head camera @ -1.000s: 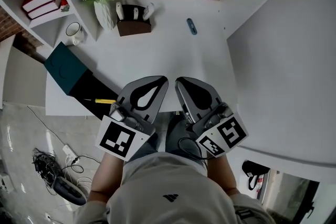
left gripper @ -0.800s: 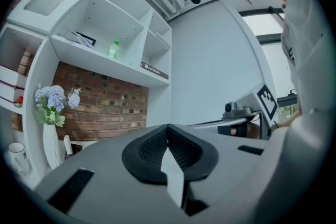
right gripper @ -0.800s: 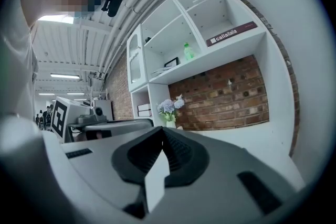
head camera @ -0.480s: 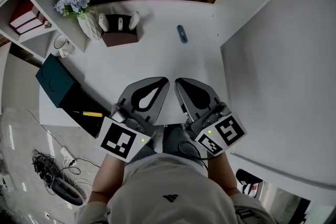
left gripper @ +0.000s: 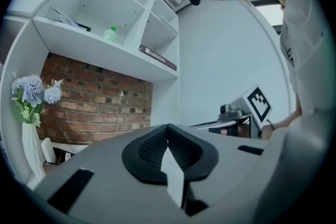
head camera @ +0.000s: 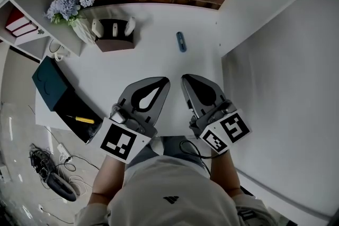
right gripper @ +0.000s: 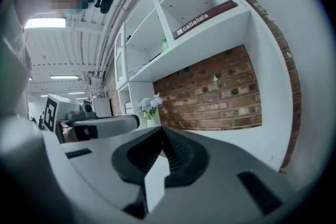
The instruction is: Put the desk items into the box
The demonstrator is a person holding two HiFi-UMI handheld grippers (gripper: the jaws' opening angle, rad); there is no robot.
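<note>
Two closed, empty: left gripper [head camera: 164, 80], right gripper [head camera: 185, 78].

A white desk with a few things on it

The desk [head camera: 159, 63] is white and runs back to a brick wall. At the back left stands a white vase [head camera: 83, 33] with pale flowers [head camera: 66, 2]. Just beside it, to the right, is a brown holder [head camera: 112, 44] with white things standing in it. A small blue thing [head camera: 181, 42] lies on its own further right, well apart from the holder. At the left edge sits a black open box [head camera: 71, 108], and a teal lid [head camera: 50, 78] touches its far side. A mug [head camera: 56, 51] stands at the far left, behind the lid.
</note>
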